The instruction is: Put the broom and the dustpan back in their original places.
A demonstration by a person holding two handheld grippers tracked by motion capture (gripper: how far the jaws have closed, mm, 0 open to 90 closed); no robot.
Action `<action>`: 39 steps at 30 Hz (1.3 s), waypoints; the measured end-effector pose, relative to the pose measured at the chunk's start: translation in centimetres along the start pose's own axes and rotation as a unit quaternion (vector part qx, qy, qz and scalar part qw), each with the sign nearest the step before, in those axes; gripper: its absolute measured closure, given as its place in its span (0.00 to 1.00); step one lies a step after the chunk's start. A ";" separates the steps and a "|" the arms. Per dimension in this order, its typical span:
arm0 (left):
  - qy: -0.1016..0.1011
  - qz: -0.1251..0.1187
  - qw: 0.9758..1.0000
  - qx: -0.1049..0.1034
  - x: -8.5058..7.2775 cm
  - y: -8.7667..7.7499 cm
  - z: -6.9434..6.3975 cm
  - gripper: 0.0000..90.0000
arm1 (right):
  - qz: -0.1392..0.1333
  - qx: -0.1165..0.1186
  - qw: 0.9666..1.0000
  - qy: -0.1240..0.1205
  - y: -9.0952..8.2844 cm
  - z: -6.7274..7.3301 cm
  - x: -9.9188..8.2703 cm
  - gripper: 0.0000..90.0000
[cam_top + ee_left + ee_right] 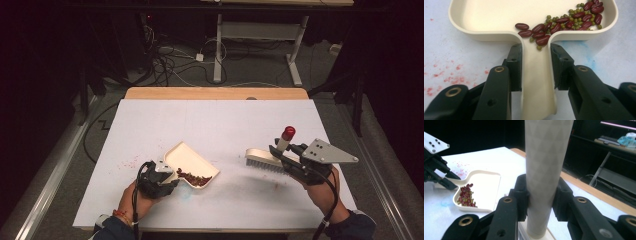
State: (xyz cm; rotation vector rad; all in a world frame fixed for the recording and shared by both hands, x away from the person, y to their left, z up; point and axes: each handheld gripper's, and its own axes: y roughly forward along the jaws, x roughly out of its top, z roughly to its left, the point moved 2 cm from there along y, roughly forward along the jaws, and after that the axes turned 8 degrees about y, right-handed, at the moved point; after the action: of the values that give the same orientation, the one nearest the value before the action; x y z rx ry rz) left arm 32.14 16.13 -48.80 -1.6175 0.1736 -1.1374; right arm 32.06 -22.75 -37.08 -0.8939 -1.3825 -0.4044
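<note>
In the high view we find the left gripper [167,176] low and left of centre, jaws pinching the handle of the dustpan [192,159]. The pan lies on the white table [220,120] just left of the middle of the frame, its open end pointing to the upper left. In the left gripper view we look straight along that handle: both pads press its sides, and the pan [489,15] spreads across the top of the frame. The beans [564,21], dark red ones mixed with small green ones, sit bunched at the upper right and spill toward the neck of the handle. Red specks [451,80] dot the table at the left edge.

Over at the right of the high view, the right gripper [285,152] is clamped on the brush [267,159]. The brush's pale handle with its red tip rises from the jaws, and its bristle head lies to the left of them, bristles facing the near edge. It stands well apart from the pan. In the right gripper view the handle [546,170] stands upright in mid-frame, squeezed between both pads. The pan [482,188] with beans shows at the left, the left gripper [441,176] beside it.
</note>
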 end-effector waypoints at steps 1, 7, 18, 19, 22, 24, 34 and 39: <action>-0.001 0.000 1.000 0.001 0.0 0.0 0.1 0.70 | 0.002 0.001 1.000 0.001 -0.2 -0.2 -0.2 0.78; -0.009 -0.002 1.000 0.007 -0.1 0.0 0.3 0.70 | 0.018 0.002 1.000 -0.001 -1.6 -0.8 -0.9 0.78; -0.023 -0.004 0.999 0.026 -0.5 0.2 1.3 0.70 | 0.041 0.001 0.999 0.019 -4.0 -2.6 -2.2 0.78; -0.026 -0.006 0.999 0.028 -0.5 0.2 1.4 0.70 | 0.043 0.002 0.999 0.023 -4.2 -2.7 -2.3 0.78; -0.032 -0.007 0.999 0.032 -0.6 0.2 1.7 0.70 | 0.045 0.007 0.999 0.030 -4.6 -3.0 -2.5 0.78; -0.035 -0.008 0.999 0.037 -0.7 0.1 1.9 0.70 | 0.050 0.014 0.998 0.034 -4.8 -3.1 -2.5 0.78; -0.060 -0.015 0.996 0.057 -1.2 -0.2 3.3 0.70 | 0.065 0.029 0.997 0.030 -5.2 -3.0 -2.6 0.78; -0.076 -0.019 0.995 0.068 -1.3 -0.1 3.9 0.70 | 0.076 0.041 0.996 0.037 -5.1 -3.3 -2.6 0.78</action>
State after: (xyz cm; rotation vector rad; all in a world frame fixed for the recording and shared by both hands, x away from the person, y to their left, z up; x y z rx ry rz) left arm 34.27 19.66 -49.23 -1.5843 -0.0333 -1.0288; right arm 30.09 -29.06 -37.80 -0.9012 -1.2445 -0.2594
